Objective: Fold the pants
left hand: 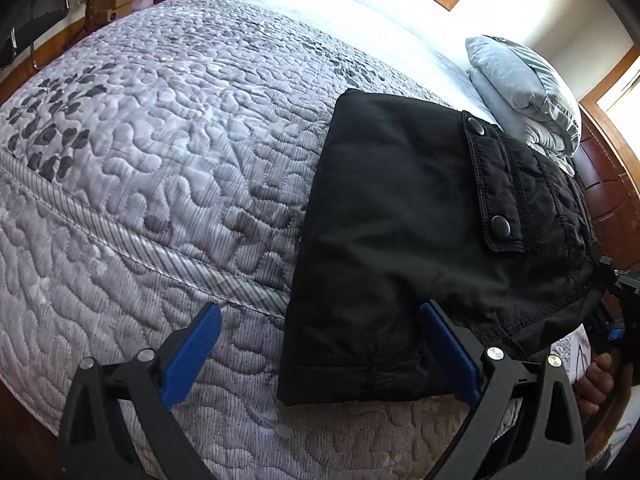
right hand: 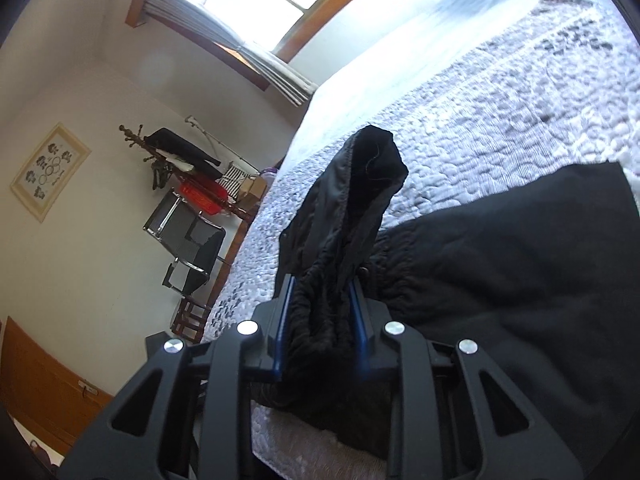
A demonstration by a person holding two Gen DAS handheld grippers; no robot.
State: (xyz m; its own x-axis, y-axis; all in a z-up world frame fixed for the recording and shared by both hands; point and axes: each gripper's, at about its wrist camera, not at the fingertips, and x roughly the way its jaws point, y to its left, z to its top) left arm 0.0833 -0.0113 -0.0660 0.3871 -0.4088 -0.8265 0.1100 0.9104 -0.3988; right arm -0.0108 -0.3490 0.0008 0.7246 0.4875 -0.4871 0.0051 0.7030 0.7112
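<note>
black pants lay folded on the quilted bed. right gripper was clamped on their bunched waistband, lifting it; left gripper hovered with jaws spread, empty.

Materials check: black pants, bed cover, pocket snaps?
Pants: matte black woven cloth, likely cotton or a nylon blend; fine wrinkles, stitched seams. Bed cover: quilted grey fabric, puffy stitched swirls, slight sheen. Pocket snaps: look like dull dark metal, round with a soft glint; could be coated plastic.
</note>
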